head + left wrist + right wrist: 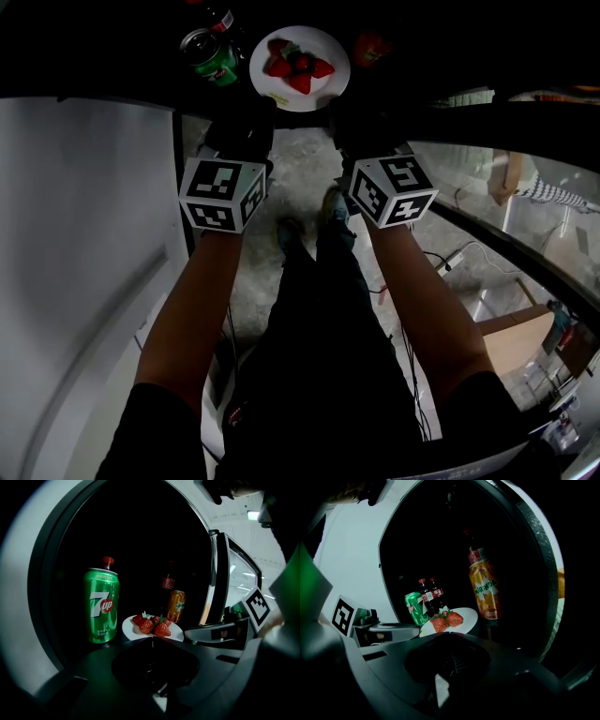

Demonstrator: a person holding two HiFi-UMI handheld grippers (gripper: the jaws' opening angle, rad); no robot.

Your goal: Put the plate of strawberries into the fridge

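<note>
Evidently the placing step is all but done. At the lower middle of its own view, my left gripper (152, 639) has its jaws closed together with nothing between them, the tips just beside the plate's near rim; I cannot tell whether they touch it. Up and to the left stands the green can (101, 605). Right of it, at the upper middle of the head view, the plate (328, 89) lies flat on the dark shelf (131, 75) inside the fridge (140, 541), with the strawberries (298, 67) heaped at its centre. Further right is the orange can (487, 592), near the plate but apart from it. My right gripper (445, 633) is likewise closed and empty, its tips at the plate's near edge on that side. At the right of the left gripper view the glass door (218, 573) stands open.

I judge the plate is far enough in. The next move calls for drawing both grippers straight back without dragging the rim, keeping clear of the two cans, then swinging the door shut.
</note>
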